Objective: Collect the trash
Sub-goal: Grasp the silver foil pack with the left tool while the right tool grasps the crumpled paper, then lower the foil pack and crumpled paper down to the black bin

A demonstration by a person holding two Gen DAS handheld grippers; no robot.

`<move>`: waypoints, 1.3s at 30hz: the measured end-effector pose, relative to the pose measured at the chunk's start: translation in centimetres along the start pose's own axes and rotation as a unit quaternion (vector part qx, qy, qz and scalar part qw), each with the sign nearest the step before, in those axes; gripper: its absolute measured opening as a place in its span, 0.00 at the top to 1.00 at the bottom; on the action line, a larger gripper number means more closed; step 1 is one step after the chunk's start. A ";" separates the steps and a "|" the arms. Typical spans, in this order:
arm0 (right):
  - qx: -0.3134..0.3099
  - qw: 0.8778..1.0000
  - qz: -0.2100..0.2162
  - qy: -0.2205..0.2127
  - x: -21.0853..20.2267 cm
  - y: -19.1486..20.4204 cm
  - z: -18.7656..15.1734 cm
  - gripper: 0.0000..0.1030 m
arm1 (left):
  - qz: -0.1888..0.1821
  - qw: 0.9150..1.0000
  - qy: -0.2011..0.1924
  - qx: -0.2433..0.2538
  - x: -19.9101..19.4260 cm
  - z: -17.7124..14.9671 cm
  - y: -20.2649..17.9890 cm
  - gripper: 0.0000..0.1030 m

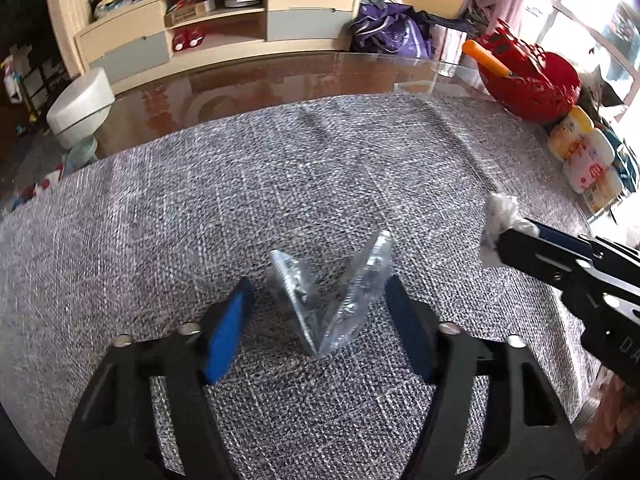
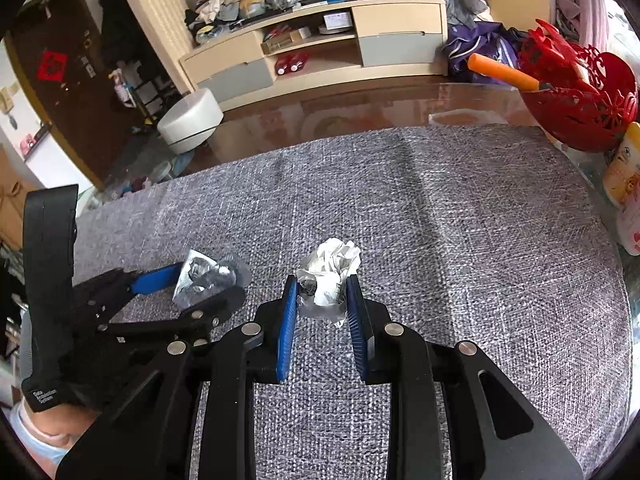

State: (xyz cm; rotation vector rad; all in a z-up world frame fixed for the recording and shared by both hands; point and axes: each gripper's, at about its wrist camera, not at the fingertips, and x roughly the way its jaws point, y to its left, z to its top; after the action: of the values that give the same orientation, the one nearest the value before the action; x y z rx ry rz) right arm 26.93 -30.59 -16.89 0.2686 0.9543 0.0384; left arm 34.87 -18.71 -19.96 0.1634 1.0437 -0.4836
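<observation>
Right gripper (image 2: 322,300), centre of the right wrist frame: both blue pads (image 2: 287,328) pressed onto a crumpled white paper ball (image 2: 330,276). Firm pinch; the ball bulges out above the fingertips. The same pair shows at the right edge of the left wrist frame, ball (image 1: 500,216) at the tips of the black fingers.

Left gripper (image 1: 320,296), lower centre of the left wrist frame: jaws partly spread around a folded silver foil wrapper (image 1: 332,300) standing in a V on the cloth. Right pad touches or nearly touches the foil's right flap; left pad (image 1: 228,328) stands clear of it with a visible gap. Not clamped. In the right wrist frame this gripper sits at lower left, wrapper (image 2: 208,276) between its fingers.

Both pieces of trash sit on the grey woven tablecloth (image 1: 200,200), foil left of the paper ball, near each other but apart.

Further out: glass table edge (image 1: 420,76) beyond the cloth in the upper part of the frame. Red openwork basket (image 2: 580,92) at upper right with an orange-handled tool (image 2: 504,72) sticking out. Yellow-and-white packs (image 1: 584,156) just below the basket at the right edge. White round stool (image 2: 190,120) on the floor, upper left. Beige TV cabinet (image 2: 320,44) along the top, cluttered.
</observation>
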 end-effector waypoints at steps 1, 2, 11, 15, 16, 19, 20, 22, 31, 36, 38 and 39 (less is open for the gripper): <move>-0.002 1.000 0.000 0.000 0.0 0.2 0.0 0.75 | -0.005 1.000 0.002 0.001 -0.1 0.0 0.0 0.50; -0.005 1.000 0.000 0.000 0.0 0.4 0.0 0.75 | -0.005 1.000 0.002 0.000 -0.2 0.0 0.0 0.52; -0.026 1.000 0.001 0.001 -0.8 2.0 -1.6 0.75 | 0.012 1.000 -0.012 -0.004 -4.6 -2.1 0.8 0.57; -0.033 0.999 0.012 -0.001 -2.4 3.7 -3.2 0.75 | 0.028 0.999 -0.024 -0.003 -8.3 -3.9 0.9 0.57; -0.035 0.999 0.015 -0.002 -2.9 4.0 -3.4 0.75 | 0.031 0.999 -0.026 -0.003 -8.9 -4.3 1.0 0.57; -0.036 0.999 0.023 -0.012 -4.9 4.9 -4.3 0.75 | 0.039 0.999 -0.031 0.000 -11.7 -6.3 1.0 0.56; -0.035 0.999 0.026 -0.015 -5.6 5.1 -4.6 0.75 | 0.041 0.999 -0.034 0.000 -13.0 -7.3 1.0 0.56; -0.039 0.999 0.028 -0.020 -7.1 5.6 -5.3 0.75 | 0.041 0.998 -0.038 -0.002 -14.5 -8.5 0.9 0.56; -0.083 0.995 0.031 -0.042 -13.7 8.7 -9.0 0.75 | 0.022 0.997 -0.070 -0.016 -21.4 -14.6 -0.6 0.56; -0.101 0.993 0.036 -0.045 -15.8 9.7 -11.6 0.75 | 0.010 0.996 -0.080 -0.023 -23.7 -17.8 -1.7 0.56; -0.105 0.993 0.039 -0.041 -16.1 10.0 -12.7 0.75 | 0.007 0.996 -0.082 -0.025 -24.1 -18.9 -2.0 0.55; -0.106 0.993 0.040 -0.039 -16.1 10.1 -13.1 0.75 | 0.005 0.996 -0.082 -0.027 -24.2 -19.4 -2.2 0.55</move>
State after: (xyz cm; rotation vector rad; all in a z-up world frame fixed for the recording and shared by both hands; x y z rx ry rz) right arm 7.84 -20.53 -8.71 0.1112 0.8546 0.2005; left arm 8.70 -6.36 -8.72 0.0801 0.8943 -0.4518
